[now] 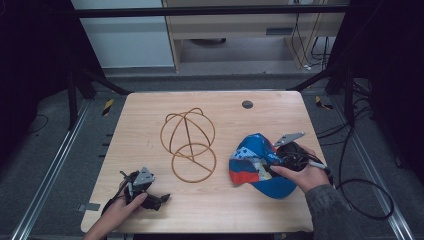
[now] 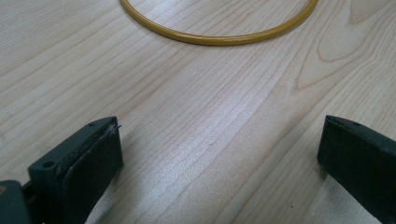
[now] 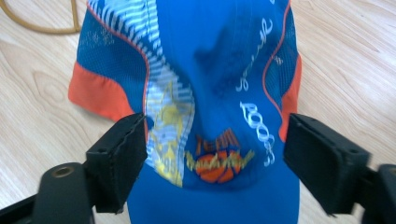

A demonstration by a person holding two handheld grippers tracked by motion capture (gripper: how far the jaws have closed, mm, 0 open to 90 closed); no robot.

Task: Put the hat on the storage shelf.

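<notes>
**Cap between the right jaws, left gripper idle on the table**

At the lower left of the high view, the left gripper (image 1: 159, 200) lies on the wooden table (image 1: 225, 210) in a person's hand. In the left gripper view its jaws stand wide apart over bare wood with nothing between them.

At the lower right of the high view, the right gripper (image 1: 274, 161) is over a blue cap (image 1: 250, 162) with orange and white panels. In the right gripper view the cap (image 3: 219, 70) takes up the middle of the frame, its crown between the two jaws. The jaws stand wide; whether the pads press on the cloth I cannot tell.

Farther up, at the centre of the high view, a yellow wire hat stand (image 1: 188, 144) lies on the table, just left of the cap. Its ring (image 2: 219, 38) curves across the top of the left gripper view.

Near the table's far edge sits a small dark round disc (image 1: 247, 104).
</notes>
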